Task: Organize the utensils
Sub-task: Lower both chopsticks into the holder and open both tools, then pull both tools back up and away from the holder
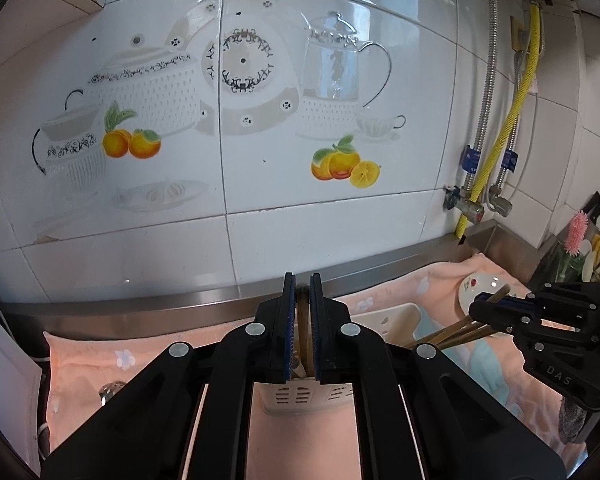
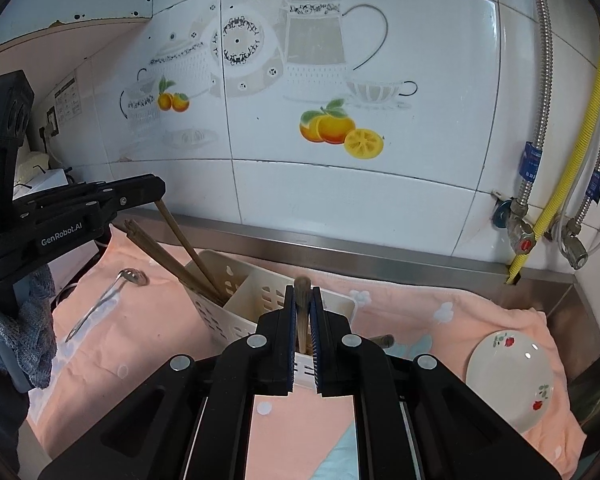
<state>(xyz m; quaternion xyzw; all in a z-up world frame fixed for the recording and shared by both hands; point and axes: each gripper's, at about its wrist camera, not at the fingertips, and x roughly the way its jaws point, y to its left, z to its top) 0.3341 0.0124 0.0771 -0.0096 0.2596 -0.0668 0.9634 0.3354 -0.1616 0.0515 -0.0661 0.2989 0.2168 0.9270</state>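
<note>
Both tongs, left tongs and right tongs, pinch chopsticks standing in the white holder right below them.

Both pictures are bright with soft daylight. A window shines as white glare on the shiny wall tiles, above the painted oranges. Straight lines bend near the round black edges. The black parts nearest the camera look a little soft.

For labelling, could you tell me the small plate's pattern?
White plate with small red flowers, clearest in the right wrist view.
</note>
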